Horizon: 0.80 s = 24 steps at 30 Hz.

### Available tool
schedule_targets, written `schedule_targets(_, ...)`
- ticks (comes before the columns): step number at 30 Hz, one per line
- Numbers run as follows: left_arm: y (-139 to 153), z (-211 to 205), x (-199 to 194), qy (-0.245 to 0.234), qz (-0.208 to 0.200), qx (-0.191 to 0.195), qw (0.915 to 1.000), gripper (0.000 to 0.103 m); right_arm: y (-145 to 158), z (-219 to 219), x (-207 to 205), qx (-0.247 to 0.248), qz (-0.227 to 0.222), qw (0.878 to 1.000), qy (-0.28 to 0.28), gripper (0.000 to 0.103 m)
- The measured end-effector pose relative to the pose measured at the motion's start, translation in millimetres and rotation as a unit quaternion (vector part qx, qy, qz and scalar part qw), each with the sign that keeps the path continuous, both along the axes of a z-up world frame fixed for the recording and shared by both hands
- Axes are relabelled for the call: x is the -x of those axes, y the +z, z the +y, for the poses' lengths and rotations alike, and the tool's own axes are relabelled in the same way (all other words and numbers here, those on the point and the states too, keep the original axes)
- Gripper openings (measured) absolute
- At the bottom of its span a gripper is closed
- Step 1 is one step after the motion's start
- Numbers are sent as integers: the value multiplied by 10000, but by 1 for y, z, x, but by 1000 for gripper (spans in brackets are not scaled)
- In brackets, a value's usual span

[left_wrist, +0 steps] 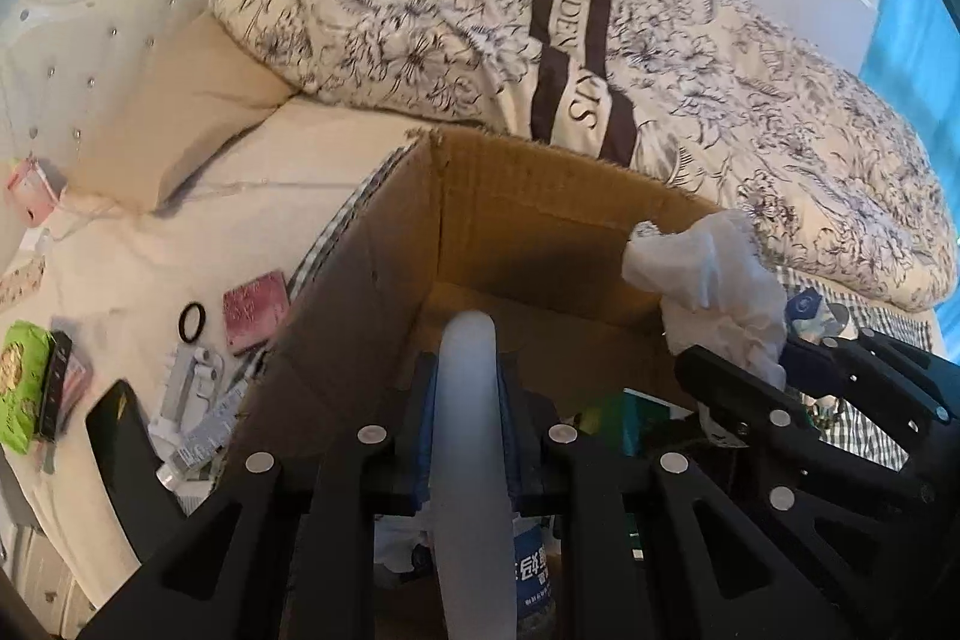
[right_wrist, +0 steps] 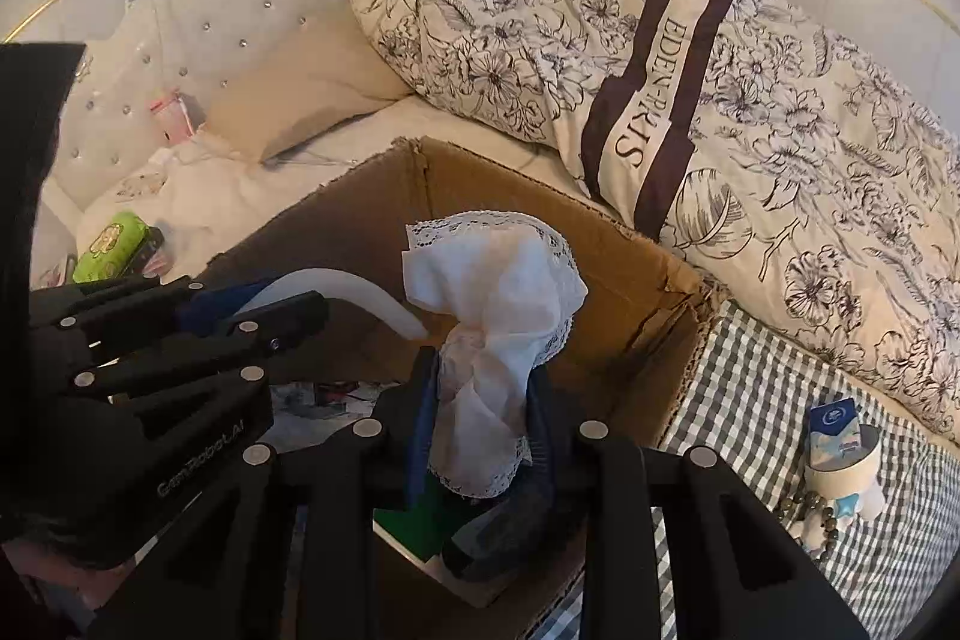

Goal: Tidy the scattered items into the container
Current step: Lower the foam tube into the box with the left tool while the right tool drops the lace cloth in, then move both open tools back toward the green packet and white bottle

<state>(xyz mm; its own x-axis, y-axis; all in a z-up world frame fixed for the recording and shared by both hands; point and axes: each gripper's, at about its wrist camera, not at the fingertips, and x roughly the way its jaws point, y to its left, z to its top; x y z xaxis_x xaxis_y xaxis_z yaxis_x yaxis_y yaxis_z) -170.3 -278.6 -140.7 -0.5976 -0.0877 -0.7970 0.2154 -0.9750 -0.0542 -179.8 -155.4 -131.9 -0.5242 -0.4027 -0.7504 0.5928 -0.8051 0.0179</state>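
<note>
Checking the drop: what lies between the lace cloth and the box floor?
Right wrist view: under the lace cloth the box holds a green carton and papers.

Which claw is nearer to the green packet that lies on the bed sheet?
Left. The left claw, over the cardboard box, is on the green packet's side. The right claw holds the white cloth beyond it.

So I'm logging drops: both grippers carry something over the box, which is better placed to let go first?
Either, marginally the left gripper: its white curved piece points into the cardboard box, well inside its walls. The right gripper holds the lace cloth nearer the box's edge.
</note>
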Motion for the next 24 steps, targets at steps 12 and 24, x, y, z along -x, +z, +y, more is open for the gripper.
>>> schedule_targets(12, 21, -8, -11, 278, 273, 89, 9992, 67, 0, 9, 3, 68, 184, 9996, -188, 53)
schedule_targets(24, 73, 11, -38, 206, 685, 220, 9972, 67, 40, 28, -22, 243, 524, 9981, -214, 53)
